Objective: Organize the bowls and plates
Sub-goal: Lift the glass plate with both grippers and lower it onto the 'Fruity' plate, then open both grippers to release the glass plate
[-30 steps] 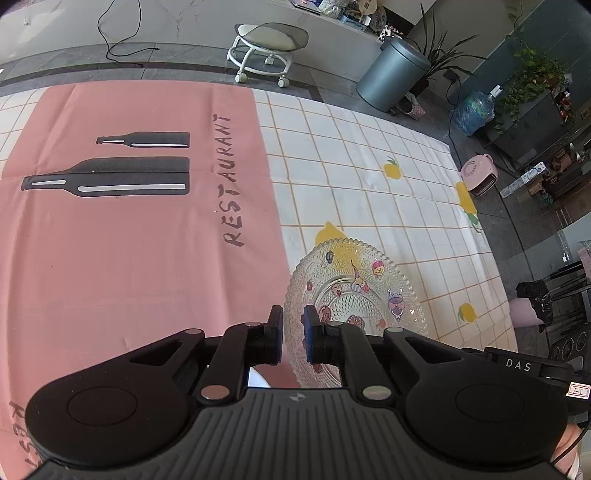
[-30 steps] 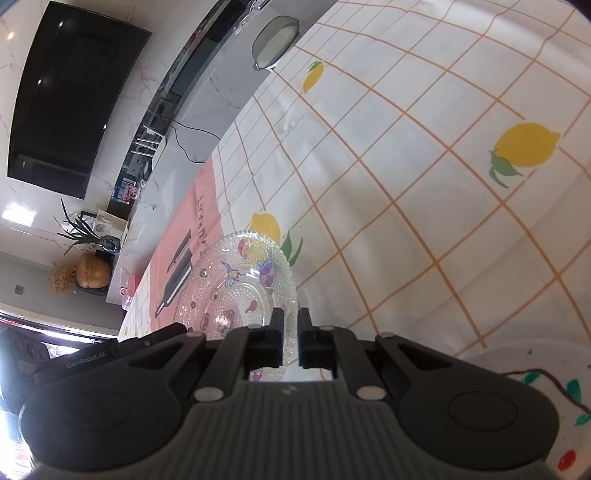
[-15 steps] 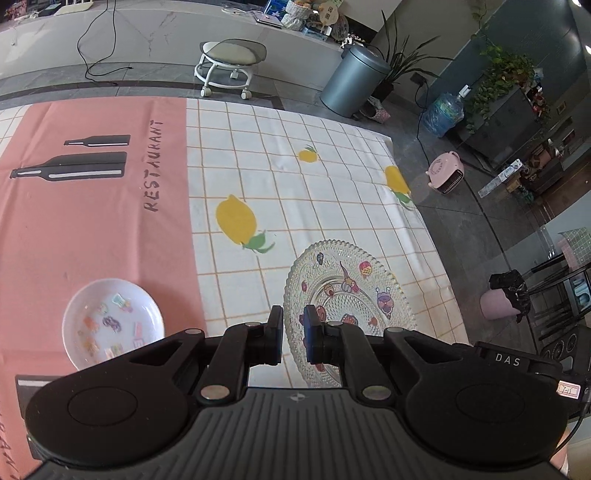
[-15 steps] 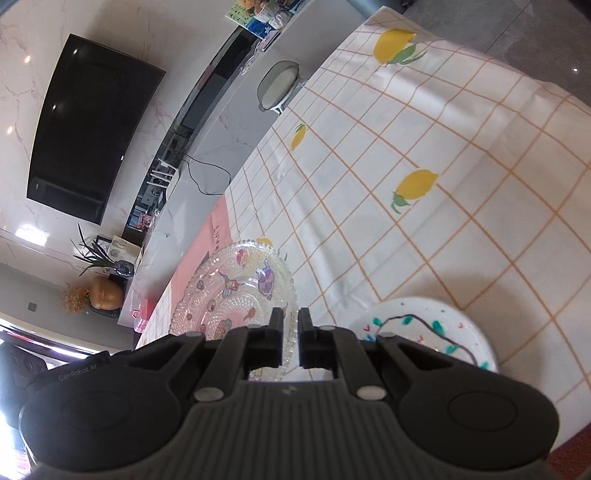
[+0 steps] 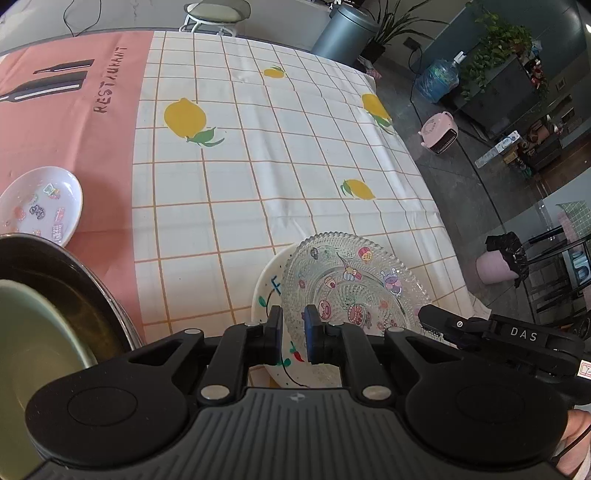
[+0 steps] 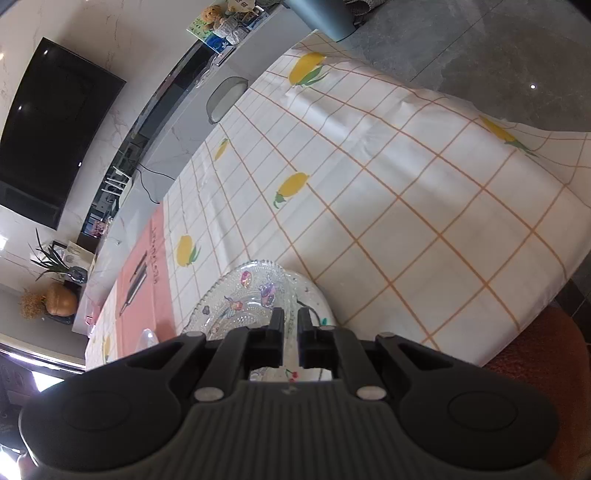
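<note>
A clear glass plate (image 5: 354, 284) with cartoon stickers is held at its rim by both grippers. My left gripper (image 5: 293, 325) is shut on its near edge. My right gripper (image 6: 290, 325) is shut on the opposite edge of the glass plate (image 6: 243, 299). The glass plate sits over a white plate (image 5: 269, 291) with painted vines that lies on the tablecloth; I cannot tell whether they touch. The white plate also shows in the right wrist view (image 6: 317, 299). A small white dish (image 5: 40, 205) with stickers lies at the left on the pink cloth.
A dark metal bowl (image 5: 92, 295) holding a green bowl (image 5: 33, 339) stands close at the lower left. The table edge (image 5: 432, 206) drops off to the right; the floor there holds a pink heater (image 5: 439, 133) and a bin (image 5: 343, 33).
Both grippers have carried the glass plate right and down over the white plate. The small dish and the metal bowl have come into the left wrist view.
</note>
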`<state>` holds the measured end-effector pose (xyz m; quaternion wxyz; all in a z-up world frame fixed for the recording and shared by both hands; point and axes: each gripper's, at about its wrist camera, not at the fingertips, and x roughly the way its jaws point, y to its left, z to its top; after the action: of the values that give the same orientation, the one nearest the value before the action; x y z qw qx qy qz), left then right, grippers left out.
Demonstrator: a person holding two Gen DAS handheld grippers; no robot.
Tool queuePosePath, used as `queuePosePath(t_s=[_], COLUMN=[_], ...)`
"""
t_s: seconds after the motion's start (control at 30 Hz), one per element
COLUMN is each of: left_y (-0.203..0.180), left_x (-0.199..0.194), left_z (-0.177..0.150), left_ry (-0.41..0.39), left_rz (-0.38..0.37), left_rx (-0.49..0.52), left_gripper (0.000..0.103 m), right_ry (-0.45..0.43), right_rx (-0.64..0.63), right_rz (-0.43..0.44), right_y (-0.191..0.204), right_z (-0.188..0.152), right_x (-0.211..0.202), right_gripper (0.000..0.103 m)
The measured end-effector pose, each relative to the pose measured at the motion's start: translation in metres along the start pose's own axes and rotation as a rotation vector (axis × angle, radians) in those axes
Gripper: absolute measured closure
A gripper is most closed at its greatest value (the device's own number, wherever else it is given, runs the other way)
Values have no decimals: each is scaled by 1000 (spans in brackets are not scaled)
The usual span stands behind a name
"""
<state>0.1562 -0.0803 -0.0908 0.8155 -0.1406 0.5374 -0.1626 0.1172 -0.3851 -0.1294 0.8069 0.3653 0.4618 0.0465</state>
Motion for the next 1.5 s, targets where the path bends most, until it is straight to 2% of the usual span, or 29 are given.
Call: queuePosePath(t_s=[0.43, 0.7, 1.1, 1.23, 1.33, 1.5], left_y=[-18, -27, -29, -30, -33, -34], left_x=[16, 20, 25, 24, 23, 18], left_z=[-16, -20, -23, -23, -23, -22], left_ry=[-15, -36, -29, -34, -41, -51], left_rz=[129, 197, 231, 232, 248, 234], left_rx=[102, 167, 193, 195, 212, 216], left_gripper=[89, 89, 88, 80, 79, 72], right_ry=[15, 4, -31, -29, -17, -20], right_rx=[-20, -85, -180, -208, -236, -316], right_rz=[-47, -75, -124, -133, -153, -224], right_y=[-12, -4, 10, 14, 20, 31], right_z=[-6, -10, -13, -14, -16, -21], right_x=[11, 16, 22, 23, 24, 26], right_gripper=[98, 97, 96, 96, 95, 96])
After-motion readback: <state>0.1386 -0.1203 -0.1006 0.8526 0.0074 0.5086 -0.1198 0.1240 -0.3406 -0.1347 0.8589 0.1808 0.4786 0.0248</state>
